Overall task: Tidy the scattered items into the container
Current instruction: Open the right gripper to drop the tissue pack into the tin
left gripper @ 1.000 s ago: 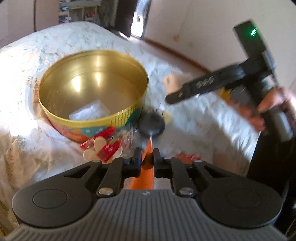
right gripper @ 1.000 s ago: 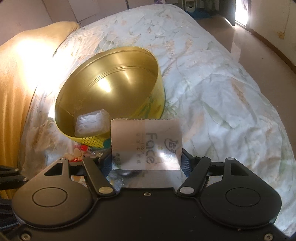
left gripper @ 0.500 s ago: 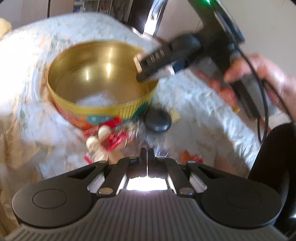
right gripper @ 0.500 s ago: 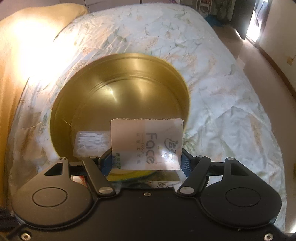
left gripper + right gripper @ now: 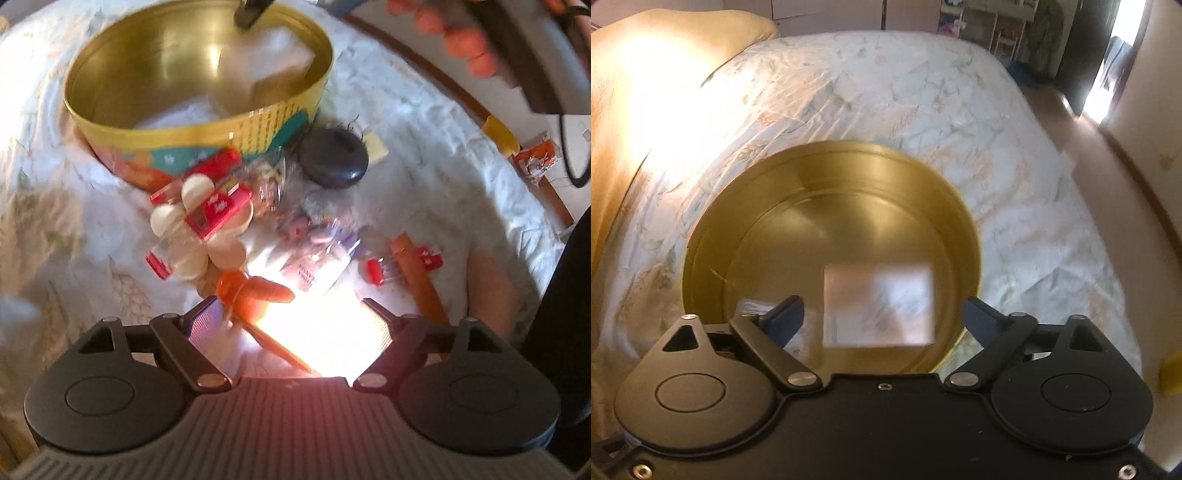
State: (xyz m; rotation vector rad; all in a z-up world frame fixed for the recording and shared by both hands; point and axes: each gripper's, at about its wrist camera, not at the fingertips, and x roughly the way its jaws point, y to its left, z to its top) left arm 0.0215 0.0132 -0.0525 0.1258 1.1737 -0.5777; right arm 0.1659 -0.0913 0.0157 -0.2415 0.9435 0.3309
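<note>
Right gripper (image 5: 882,314) gapes above the gold tin (image 5: 701,236); tissue pack (image 5: 877,306) (soft, light) loose between its fingers. Left gripper (image 5: 291,314), open, faces an orange tube (image 5: 255,291); grip mid-body.

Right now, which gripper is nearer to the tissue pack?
Right. The right gripper hangs open directly over the gold tin, the tissue pack between its fingers. The left gripper is open outside the tin, over the scattered items.
</note>
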